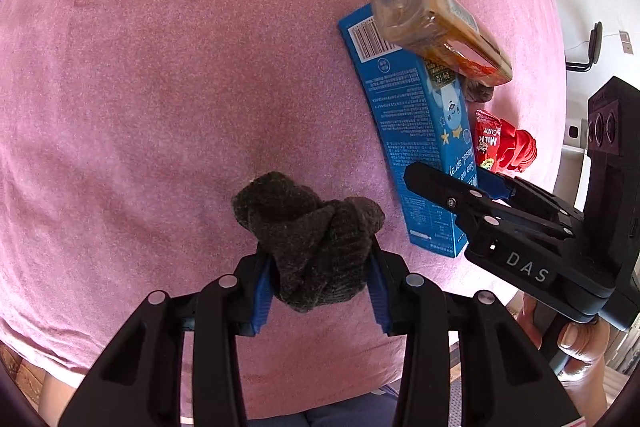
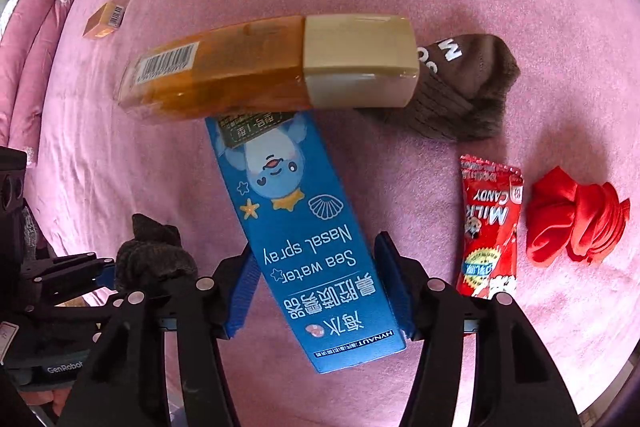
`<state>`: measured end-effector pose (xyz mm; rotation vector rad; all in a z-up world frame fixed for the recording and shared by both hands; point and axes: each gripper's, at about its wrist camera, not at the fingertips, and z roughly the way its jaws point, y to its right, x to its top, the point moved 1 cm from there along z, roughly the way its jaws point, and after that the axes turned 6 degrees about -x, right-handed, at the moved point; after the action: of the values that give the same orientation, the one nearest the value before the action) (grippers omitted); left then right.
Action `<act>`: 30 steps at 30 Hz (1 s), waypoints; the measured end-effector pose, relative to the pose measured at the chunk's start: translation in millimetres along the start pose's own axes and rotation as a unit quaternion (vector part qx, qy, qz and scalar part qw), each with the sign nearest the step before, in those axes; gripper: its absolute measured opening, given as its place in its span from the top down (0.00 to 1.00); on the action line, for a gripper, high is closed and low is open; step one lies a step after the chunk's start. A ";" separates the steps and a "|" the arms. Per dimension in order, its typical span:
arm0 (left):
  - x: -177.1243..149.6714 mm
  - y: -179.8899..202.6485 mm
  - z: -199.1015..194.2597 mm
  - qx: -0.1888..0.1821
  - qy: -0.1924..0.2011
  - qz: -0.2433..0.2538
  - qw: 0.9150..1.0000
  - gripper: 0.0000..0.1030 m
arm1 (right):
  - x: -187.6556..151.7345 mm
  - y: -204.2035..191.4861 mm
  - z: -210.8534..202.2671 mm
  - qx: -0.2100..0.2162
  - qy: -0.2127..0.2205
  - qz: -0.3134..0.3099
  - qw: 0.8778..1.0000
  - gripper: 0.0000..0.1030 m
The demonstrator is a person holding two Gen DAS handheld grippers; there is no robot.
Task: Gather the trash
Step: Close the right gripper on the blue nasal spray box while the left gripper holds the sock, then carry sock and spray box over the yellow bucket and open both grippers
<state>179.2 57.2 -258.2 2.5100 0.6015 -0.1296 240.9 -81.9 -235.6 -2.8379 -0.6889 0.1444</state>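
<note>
My left gripper [image 1: 320, 283] is shut on a balled dark grey sock [image 1: 308, 223], held above the pink blanket [image 1: 180, 87]. To its right lies a blue nasal spray box [image 2: 304, 239]. An amber bottle with a beige cap [image 2: 280, 67] lies across the box's far end. My right gripper [image 2: 320, 287] points down and straddles the box's near end. Its blue pads [image 2: 240, 291] stand beside the box's edges, and a sliver of blanket shows at the left pad. A red candy wrapper [image 2: 488, 223], a red cloth ball [image 2: 572, 223] and a brown sock [image 2: 468, 87] lie to the right.
A small orange carton [image 2: 105, 21] lies far left on the blanket, near pink pillows [image 2: 28, 59]. In the left wrist view a hand [image 1: 576, 343] holds the right gripper's handle at the bed's right edge, with white furniture beyond.
</note>
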 end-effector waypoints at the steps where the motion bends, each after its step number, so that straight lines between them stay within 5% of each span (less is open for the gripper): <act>1: -0.9 -0.9 -2.0 -0.002 0.000 0.000 1.000 0.61 | -3.7 0.7 -1.5 0.014 -0.004 0.012 1.000 0.50; 12: -44.0 12.4 -30.5 -0.009 0.003 0.039 0.999 0.61 | -65.8 8.9 -27.3 0.128 -0.007 0.122 0.984 0.55; 30: -145.1 63.7 10.9 -0.008 -0.073 0.147 0.986 0.61 | -230.5 67.4 -60.3 0.181 0.056 0.297 0.936 0.55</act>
<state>78.0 -53.1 -205.1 2.5133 0.1696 -0.1954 75.3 -258.2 -182.6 -2.5683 0.2213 0.1792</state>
